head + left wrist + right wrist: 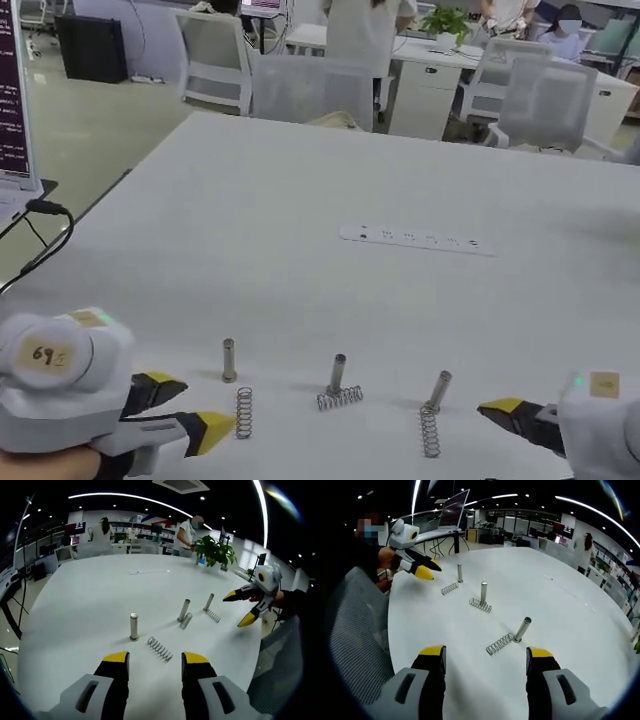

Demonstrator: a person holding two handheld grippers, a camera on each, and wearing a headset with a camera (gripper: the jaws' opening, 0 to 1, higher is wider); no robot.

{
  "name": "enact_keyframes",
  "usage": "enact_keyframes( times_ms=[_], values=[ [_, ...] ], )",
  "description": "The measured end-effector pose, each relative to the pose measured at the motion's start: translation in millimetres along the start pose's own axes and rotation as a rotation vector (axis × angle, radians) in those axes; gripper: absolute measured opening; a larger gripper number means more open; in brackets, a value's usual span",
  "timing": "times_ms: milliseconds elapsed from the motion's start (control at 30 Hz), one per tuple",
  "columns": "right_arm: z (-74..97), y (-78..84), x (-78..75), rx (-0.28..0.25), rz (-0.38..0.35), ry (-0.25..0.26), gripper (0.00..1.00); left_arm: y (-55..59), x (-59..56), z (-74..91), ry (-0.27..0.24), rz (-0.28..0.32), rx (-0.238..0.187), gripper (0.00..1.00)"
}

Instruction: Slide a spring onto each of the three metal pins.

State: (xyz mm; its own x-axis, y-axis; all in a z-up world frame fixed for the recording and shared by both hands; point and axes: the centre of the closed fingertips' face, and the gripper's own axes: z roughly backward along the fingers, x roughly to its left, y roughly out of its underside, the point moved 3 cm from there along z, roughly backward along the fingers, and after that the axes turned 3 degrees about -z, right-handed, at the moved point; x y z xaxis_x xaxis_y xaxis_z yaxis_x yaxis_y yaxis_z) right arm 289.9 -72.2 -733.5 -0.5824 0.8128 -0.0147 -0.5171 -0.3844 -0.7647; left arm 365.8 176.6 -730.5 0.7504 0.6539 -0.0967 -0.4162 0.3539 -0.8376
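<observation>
1. The left gripper (190,405) hovers low over the near left corner of the white table (300,200). Its yellow-tipped jaws stand apart with nothing between them.
2. The left pin (229,360) stands upright and bare on the table.
3. The left spring (243,412) lies flat just right of that pin's foot, running lengthwise toward the person. Its near end is close to the left gripper's lower jaw tip. In the left gripper view the spring lies ahead of the jaws, clear of both.
4. The middle pin (337,374) stands upright, also bare.
5. The middle spring (340,398) lies crosswise at that pin's foot, on the person's side. Whether it touches the pin I cannot tell.
6. Farther back, a white power strip (415,239) lies flat on the table.
7. The right pin (439,390) leans a little to the right in the head view and carries no spring.
8. The right spring (430,432) lies on the table, running from that pin's foot toward the person.
9. The right gripper (239,610) hangs over the near right edge, well apart from the pins. Its jaws are spread wide and hold nothing. In the right gripper view, the right pin and its spring lie ahead between them.
</observation>
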Motion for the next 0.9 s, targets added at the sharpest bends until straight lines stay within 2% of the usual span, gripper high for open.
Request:
enact_keyframes(
  times_ms=[200,433,600,767,900],
  values=[
    [-4.0,2.7,-1.3,0.031,0.0,0.009,0.59,0.4,-0.7,2.7,0.01,0.005,-0.011,0.39],
    [-7.5,4.4,-1.7,0.053,-0.006,0.013,0.55,-1.6,-7.3,6.3,0.049,-0.011,-0.057,0.43],
    [-10.7,4.1,-2.8,0.07,-0.012,0.021,0.5,-2.8,-13.2,9.6,0.095,-0.019,-0.098,0.5],
    [-13.5,2.8,-4.0,0.084,-0.014,0.03,0.46,0.0,-15.8,14.2,0.127,-0.029,-0.115,0.54],
    [-15.8,3.0,-5.6,0.096,-0.013,0.04,0.43,3.3,-16.9,18.7,0.165,-0.036,-0.135,0.6]
  ],
)
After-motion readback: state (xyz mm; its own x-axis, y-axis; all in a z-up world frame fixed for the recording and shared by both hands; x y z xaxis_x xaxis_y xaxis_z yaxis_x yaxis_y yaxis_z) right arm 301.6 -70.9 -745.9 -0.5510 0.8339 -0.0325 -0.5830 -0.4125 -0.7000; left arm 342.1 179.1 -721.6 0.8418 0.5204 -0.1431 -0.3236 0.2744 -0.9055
